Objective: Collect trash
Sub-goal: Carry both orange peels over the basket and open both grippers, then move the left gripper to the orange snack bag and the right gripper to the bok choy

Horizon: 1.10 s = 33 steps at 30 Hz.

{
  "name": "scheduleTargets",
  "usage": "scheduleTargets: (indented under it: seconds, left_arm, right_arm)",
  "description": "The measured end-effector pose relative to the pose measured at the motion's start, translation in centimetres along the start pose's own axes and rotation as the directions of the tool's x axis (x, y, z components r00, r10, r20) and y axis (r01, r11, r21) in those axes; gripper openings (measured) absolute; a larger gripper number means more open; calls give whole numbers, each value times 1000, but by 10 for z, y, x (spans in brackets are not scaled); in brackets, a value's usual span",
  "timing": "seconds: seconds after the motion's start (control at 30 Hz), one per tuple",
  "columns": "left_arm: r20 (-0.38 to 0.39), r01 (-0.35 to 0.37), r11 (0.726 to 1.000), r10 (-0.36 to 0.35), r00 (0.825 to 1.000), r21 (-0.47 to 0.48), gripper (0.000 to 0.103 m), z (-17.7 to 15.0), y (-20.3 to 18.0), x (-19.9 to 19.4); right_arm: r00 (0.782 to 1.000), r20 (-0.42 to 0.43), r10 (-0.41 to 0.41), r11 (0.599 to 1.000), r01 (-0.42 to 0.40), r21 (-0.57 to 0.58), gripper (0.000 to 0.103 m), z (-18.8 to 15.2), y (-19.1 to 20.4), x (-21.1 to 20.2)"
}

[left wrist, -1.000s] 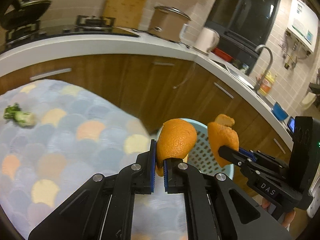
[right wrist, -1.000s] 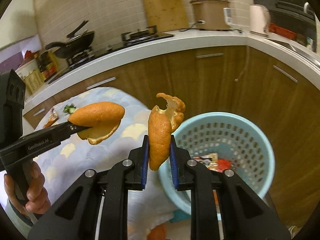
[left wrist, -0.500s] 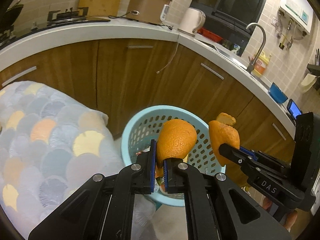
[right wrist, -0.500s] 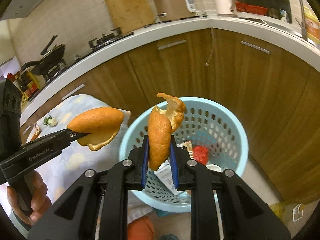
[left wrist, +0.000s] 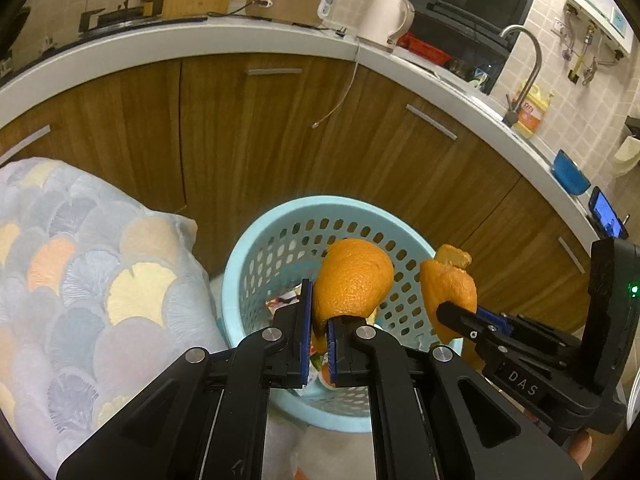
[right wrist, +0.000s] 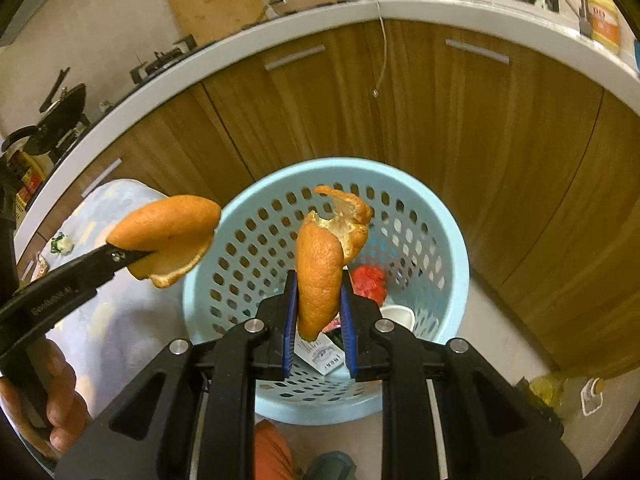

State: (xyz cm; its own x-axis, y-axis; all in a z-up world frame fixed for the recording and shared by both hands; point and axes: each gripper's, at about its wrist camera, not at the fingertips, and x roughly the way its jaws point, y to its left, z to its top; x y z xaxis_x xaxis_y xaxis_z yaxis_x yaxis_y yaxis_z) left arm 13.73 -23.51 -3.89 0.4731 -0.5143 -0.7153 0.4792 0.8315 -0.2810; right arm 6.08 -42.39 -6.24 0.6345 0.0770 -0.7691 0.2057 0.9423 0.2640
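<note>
Peel, left: we hold a broad, domed piece of orange citrus peel (left wrist: 352, 280) in the left tongs (left wrist: 318, 344), which are clamped on its lower edge.
Peel, right: we hold a narrower, curled strip of orange peel (right wrist: 320, 264) in the right tongs (right wrist: 318, 320); their pads sit close on both sides of it, and it stands upright between them.
Bin: the pale blue perforated plastic basket (right wrist: 448, 240) stands on the floor by the brown wooden cabinets (left wrist: 280, 128), with wrappers and a red scrap already inside.
Position: in the right wrist view the strip hangs over the basket's mouth; the domed piece looks nearer the rim on the side of the scale-patterned cloth on the table (left wrist: 80, 280).
Doing it well: we judge the left piece should come further over the middle before release.
Release: part each pair of tongs fully so the peel drops free and does not cling to a pad.
Risk: a peel let go at the rim could land on the floor or the cloth.
</note>
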Motion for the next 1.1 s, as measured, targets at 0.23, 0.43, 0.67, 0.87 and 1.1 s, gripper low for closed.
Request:
scheduleTargets:
  seconds: [0.23,0.43,0.67,0.87,1.1]
  left_arm:
    - [-49,-19,999,17,999,-33,51,0,6,17]
    - [-65,-23,999,21,998,-23,57,-3,8,19]
    - [-33,-2,999,1,999,-45,57,-3,14,5]
    - [-5,2,998,-2,1000,-70,57,-12,25,-14]
    - [45,-2,996,6,999,-88,57,-13,41,-40]
  right_arm:
    - [995,-98,-2,1000,3,9,24,-2,-7,23]
    - [995,-104,10,1000,-8,24,35,-2,-10,26]
    - [996,-83,20,1000,-20,3,46,0,-3,17]
    - [996,-81,40,999,-40,-2,46,2,5,12]
    - [997,-58,52,997,-55,-47,46,5,27,3]
